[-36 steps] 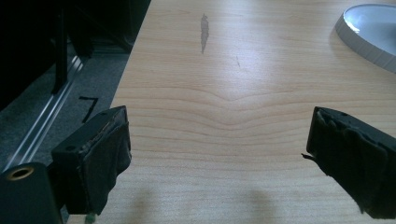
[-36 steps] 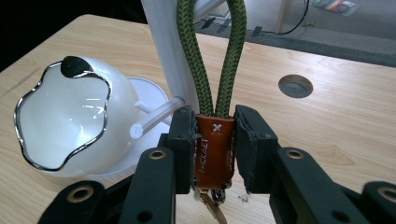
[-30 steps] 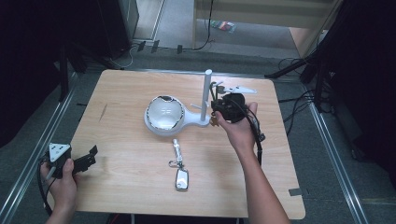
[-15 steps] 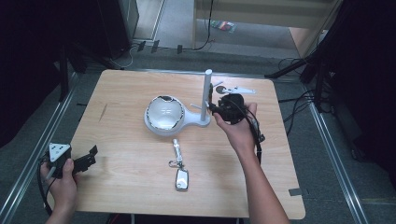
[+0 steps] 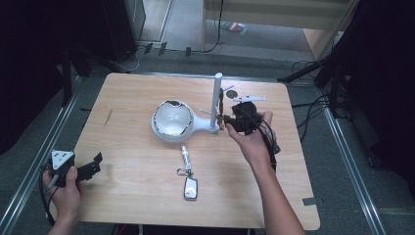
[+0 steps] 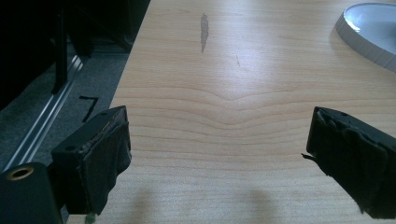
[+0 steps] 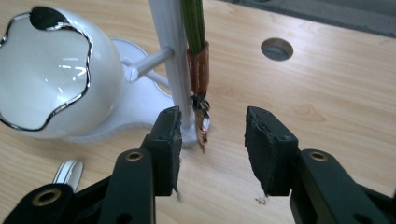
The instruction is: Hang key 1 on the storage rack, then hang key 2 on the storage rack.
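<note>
A white stand, with a chrome-rimmed bowl (image 5: 171, 120) and an upright post (image 5: 217, 98) with pegs, sits mid-table. A green strap with a brown leather end (image 7: 198, 70) hangs down beside the post (image 7: 168, 46). My right gripper (image 7: 212, 135) is just right of the post (image 5: 229, 122). Its jaws have just been opening and stand on either side of the strap's dangling tip, pads clear of it. A second key fob (image 5: 190, 187) on a silver strap lies flat in front of the stand. My left gripper (image 5: 97, 164) is open over the table's front-left corner with nothing between its jaws (image 6: 219, 154).
A round hole (image 7: 277, 48) is cut in the tabletop behind the post. The wooden table (image 5: 127, 196) has dark floor, metal rails and cables around it. The edge of the stand's bowl (image 6: 369, 28) is far ahead of the left gripper.
The right gripper's jaws have opened off the strap's end, and the strap now hangs by the post on its own. The left hand has stayed put.
</note>
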The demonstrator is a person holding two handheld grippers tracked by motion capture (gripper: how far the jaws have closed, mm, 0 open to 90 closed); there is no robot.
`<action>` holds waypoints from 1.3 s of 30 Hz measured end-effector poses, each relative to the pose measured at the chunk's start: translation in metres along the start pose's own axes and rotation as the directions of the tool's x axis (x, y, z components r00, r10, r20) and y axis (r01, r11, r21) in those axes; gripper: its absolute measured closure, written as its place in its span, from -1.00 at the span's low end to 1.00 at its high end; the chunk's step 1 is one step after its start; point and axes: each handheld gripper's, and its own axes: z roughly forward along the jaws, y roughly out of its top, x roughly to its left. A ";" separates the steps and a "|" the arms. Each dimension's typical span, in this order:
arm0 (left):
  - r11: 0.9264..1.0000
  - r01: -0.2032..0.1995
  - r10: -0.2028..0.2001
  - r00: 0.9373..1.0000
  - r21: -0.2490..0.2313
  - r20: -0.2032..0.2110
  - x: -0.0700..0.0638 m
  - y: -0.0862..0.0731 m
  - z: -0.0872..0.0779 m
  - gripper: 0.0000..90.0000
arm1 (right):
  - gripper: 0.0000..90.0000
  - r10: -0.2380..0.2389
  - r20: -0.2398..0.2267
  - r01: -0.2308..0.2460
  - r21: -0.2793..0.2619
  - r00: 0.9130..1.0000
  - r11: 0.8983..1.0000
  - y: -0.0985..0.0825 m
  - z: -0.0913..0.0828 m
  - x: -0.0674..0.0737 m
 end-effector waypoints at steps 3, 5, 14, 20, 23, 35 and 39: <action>1.000 -0.001 0.001 1.000 0.000 0.000 0.000 0.000 0.000 -0.85 | 0.17 -0.005 0.020 0.004 0.058 1.000 0.998 -0.002 -0.001 0.001; 1.000 0.001 -0.001 1.000 -0.003 0.002 0.000 0.000 0.000 -0.85 | 0.15 -0.009 0.043 0.005 0.094 0.999 0.996 -0.004 -0.001 0.003; 1.000 0.001 -0.001 1.000 -0.001 0.003 0.000 0.000 0.000 -0.85 | -0.18 -0.039 0.051 0.024 0.263 0.998 0.965 -0.018 0.007 0.007; 1.000 -0.003 0.003 1.000 0.003 0.000 0.000 0.000 0.000 -0.85 | -0.46 -0.029 0.069 0.002 0.361 0.997 0.933 -0.025 0.013 0.013; 1.000 -0.002 0.002 1.000 0.002 0.001 0.000 0.000 0.000 -0.85 | -0.50 -0.015 0.059 -0.008 0.374 0.998 0.927 -0.028 0.015 0.014; 1.000 0.001 -0.001 1.000 0.004 0.000 0.000 0.000 0.000 -0.85 | -0.44 -0.041 0.037 0.023 0.390 0.998 0.921 -0.037 0.021 0.032; 1.000 0.002 -0.002 1.000 0.001 0.001 0.000 0.000 0.001 -0.85 | -0.37 -0.061 0.024 0.047 0.397 0.998 0.917 -0.040 0.025 0.043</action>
